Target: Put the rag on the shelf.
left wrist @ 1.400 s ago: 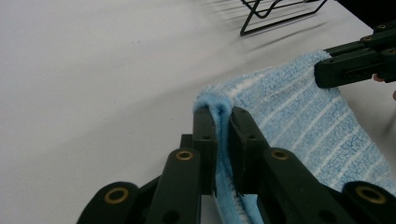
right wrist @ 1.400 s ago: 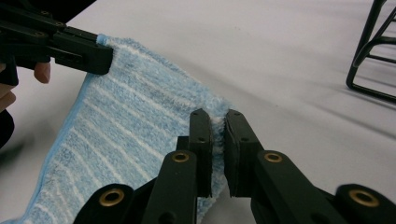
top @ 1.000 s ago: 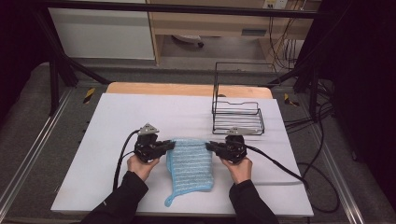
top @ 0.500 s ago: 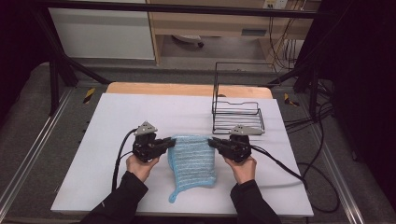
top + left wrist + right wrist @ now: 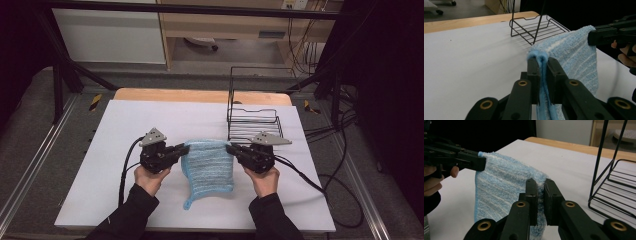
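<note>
A light blue striped towel (image 5: 210,167) hangs between the two grippers above the white table, its lower end still trailing on the surface. My left gripper (image 5: 186,148) is shut on the towel's upper left corner; in the left gripper view the folded edge of the towel (image 5: 571,52) is pinched between the black jaws. My right gripper (image 5: 230,148) is shut on the upper right corner, and the right gripper view has the towel (image 5: 501,187) clamped between its jaws, with the left gripper (image 5: 477,161) farther off on the other corner.
A black wire rack (image 5: 254,107) stands at the back right of the white table (image 5: 125,120), just behind the right gripper. Cables (image 5: 320,185) trail off the table's right side. A wooden strip (image 5: 200,95) runs along the far edge.
Both grippers have risen with the towel's top edge, lifting more of the cloth off the table. The jaws have stayed shut on the corners.
</note>
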{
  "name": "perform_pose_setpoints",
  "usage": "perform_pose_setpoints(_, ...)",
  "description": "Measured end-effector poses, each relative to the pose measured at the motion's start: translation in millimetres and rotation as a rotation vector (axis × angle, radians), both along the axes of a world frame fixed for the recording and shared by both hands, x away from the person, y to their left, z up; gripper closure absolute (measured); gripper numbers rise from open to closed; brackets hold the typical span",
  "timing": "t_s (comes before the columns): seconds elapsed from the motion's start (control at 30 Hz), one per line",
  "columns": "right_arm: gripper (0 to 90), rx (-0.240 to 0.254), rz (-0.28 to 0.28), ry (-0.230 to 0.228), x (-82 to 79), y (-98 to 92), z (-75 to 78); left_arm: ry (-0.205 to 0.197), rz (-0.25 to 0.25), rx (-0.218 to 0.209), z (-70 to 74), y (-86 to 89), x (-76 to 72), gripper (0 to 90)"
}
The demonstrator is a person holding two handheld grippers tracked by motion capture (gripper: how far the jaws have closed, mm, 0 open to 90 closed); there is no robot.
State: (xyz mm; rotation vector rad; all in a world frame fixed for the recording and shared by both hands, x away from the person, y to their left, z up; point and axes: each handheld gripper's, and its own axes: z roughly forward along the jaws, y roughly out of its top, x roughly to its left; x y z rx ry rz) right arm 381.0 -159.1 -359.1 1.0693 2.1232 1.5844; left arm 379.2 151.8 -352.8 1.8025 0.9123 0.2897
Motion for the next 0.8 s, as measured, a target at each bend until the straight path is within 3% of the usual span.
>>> perform_pose_setpoints(0.47,83.3,0.010,-0.041,-0.080,-13.3,-11.7,24.7,-0.085,-0.007,-0.032,20.4,-12.7,-5.2,81.4)
perform_pose_setpoints(0.8,83.3,0.035,-0.094,-0.137,-20.3,-28.4,41.4,-0.146,-0.016,-0.056,42.3,-34.3,-0.8,81.4)
